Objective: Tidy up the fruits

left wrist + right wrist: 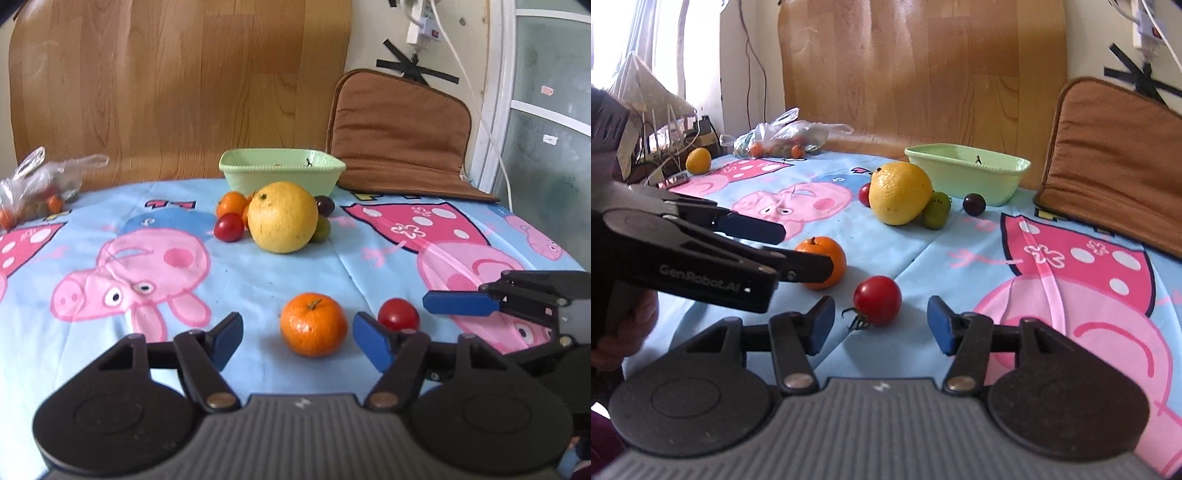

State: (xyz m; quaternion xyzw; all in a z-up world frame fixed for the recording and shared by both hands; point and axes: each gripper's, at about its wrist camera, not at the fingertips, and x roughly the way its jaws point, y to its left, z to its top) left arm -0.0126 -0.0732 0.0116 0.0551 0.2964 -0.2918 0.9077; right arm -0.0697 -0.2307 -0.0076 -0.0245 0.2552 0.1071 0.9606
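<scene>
Cartoon cloth (258,266) holds every fruit loose, the far bowl (280,166) looks empty, and both tongs, left (295,334) and right (881,325), are spread, pinching nothing.

Both wrist views look low and close across the tablecloth (258,269), sharing the mandarin (313,324) and bowl (967,173).

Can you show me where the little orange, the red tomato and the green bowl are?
little orange (313,324), left wrist view, middle of its peel.
red tomato (877,300), right wrist view, middle of its skin.
green bowl (258,179), left wrist view, front wall.
</scene>
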